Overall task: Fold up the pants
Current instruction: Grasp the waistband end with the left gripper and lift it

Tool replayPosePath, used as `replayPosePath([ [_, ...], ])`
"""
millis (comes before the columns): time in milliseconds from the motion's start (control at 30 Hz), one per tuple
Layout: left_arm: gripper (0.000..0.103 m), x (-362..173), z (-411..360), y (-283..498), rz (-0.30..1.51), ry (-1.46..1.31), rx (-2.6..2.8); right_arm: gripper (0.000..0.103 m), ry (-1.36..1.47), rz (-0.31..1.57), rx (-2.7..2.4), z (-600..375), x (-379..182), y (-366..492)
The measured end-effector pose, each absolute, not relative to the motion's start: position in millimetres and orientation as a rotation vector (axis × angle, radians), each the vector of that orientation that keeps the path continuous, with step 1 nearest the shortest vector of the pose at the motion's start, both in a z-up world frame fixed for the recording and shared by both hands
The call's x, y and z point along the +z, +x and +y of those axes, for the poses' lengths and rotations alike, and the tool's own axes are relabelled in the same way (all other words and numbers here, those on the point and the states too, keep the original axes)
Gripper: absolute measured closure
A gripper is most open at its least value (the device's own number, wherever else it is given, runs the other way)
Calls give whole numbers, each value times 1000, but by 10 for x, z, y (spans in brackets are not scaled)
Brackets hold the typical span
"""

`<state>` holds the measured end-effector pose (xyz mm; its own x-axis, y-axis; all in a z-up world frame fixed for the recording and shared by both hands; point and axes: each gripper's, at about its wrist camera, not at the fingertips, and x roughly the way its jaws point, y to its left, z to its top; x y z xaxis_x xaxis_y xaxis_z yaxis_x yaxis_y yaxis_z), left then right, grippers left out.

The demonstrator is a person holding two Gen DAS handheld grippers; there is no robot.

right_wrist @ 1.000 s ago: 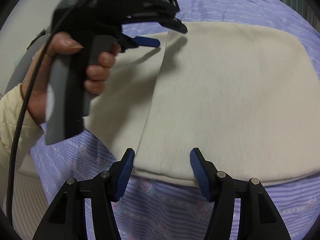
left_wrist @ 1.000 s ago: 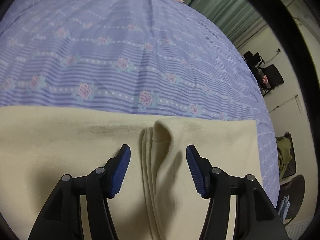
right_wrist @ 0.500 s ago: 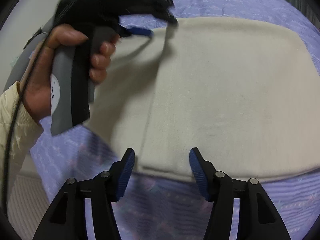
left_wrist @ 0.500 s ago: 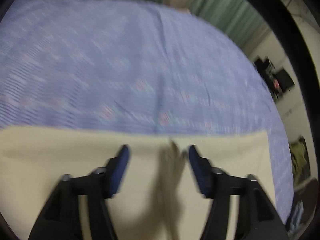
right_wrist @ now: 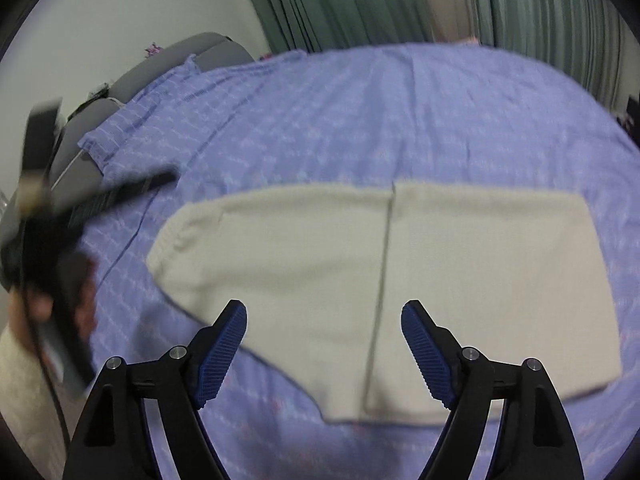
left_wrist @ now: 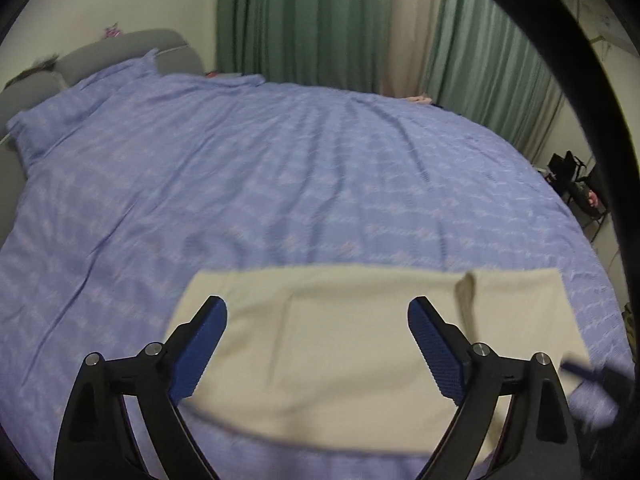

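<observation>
The cream pants (right_wrist: 384,280) lie folded flat on the purple bedspread (right_wrist: 400,120), a straight fold edge running down them from 12 to 6 o'clock in the right wrist view. The right gripper (right_wrist: 324,340) hangs above their near edge with its jaws wide apart and nothing between them. The left gripper (left_wrist: 318,340) is likewise spread wide and empty over the pants (left_wrist: 340,340), and it shows as a blurred dark shape at 9 o'clock in the right wrist view. Green curtains (left_wrist: 320,20) hang at 12 o'clock beyond the bed.
</observation>
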<state>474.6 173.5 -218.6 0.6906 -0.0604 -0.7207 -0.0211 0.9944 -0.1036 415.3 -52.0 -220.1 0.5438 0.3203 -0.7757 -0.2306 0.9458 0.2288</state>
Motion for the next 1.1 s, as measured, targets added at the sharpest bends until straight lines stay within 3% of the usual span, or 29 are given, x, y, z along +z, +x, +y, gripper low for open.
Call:
replayPosePath([
  [200, 9, -2688, 2354, 4451, 884, -232, 48, 22, 89, 926, 333, -205, -2186, 4439],
  [433, 11, -3344, 3081, 4323, 874, -656, 107, 22, 95, 977, 334, 141, -2480, 4681],
  [900, 11, -3978, 3172, 4897, 870, -925, 85, 22, 30, 1041, 333, 408, -2831, 4868],
  [967, 19, -3931, 3142, 4917, 865, -938, 68, 22, 39, 1040, 342, 386, -2825, 4856],
  [1033, 42, -3760, 3112, 4859, 842, -956, 64, 22, 49, 1038, 340, 348, -2808, 4842],
  [1100, 49, -3472, 3070, 4732, 716, -937, -30, 22, 74, 1033, 342, 281, -2777, 4826],
])
